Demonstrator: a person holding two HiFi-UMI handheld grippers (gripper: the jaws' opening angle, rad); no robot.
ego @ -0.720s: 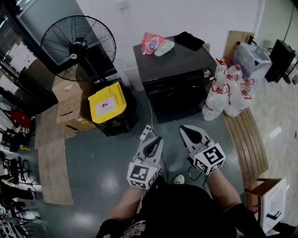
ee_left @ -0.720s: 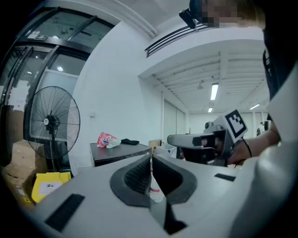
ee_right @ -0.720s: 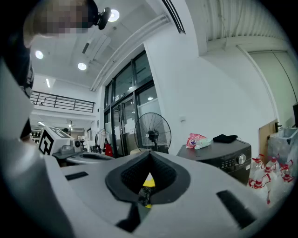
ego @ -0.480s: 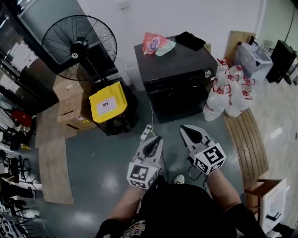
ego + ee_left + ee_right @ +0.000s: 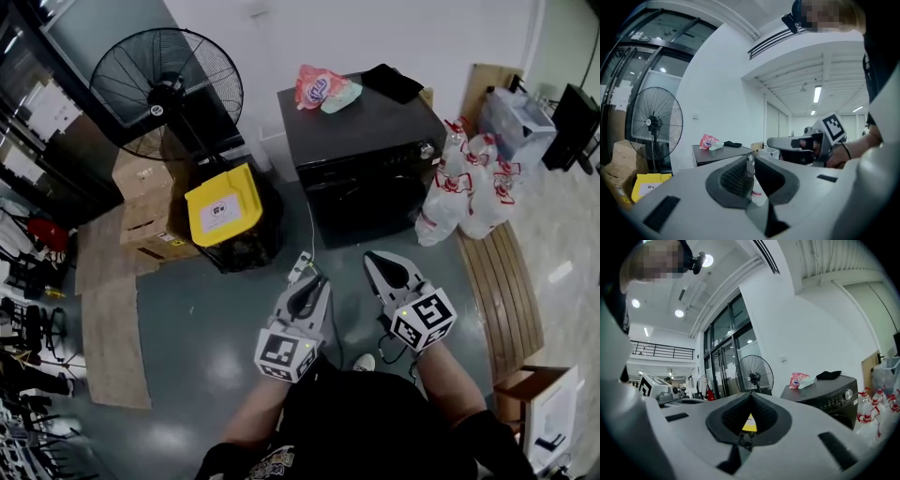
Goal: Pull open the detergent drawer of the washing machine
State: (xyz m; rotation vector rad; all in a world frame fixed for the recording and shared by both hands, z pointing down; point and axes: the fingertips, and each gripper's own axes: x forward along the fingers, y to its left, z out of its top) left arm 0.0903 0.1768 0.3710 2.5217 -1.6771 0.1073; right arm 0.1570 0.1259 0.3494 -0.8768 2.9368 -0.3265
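Note:
The black washing machine (image 5: 361, 164) stands against the far wall, its control band (image 5: 375, 157) with a knob (image 5: 427, 150) facing me. The drawer's front is too dark to make out. My left gripper (image 5: 319, 279) and right gripper (image 5: 368, 256) are held side by side above the floor, well short of the machine, both shut with nothing between the jaws. In the left gripper view the left gripper (image 5: 750, 159) points toward the machine's top (image 5: 722, 152). In the right gripper view the right gripper (image 5: 751, 397) has the machine (image 5: 829, 397) off to its right.
A pink detergent bag (image 5: 319, 87) and a black cloth (image 5: 392, 82) lie on the machine. A standing fan (image 5: 169, 94), cardboard boxes (image 5: 141, 202) and a yellow-lidded bin (image 5: 223, 204) stand to its left. Bagged bottles (image 5: 464, 187) and a wooden bench (image 5: 502, 291) are on its right. A power strip (image 5: 300, 267) lies on the floor.
The head view has drifted slightly, so the machine sits a little further right. Both grippers stay shut and hold their places.

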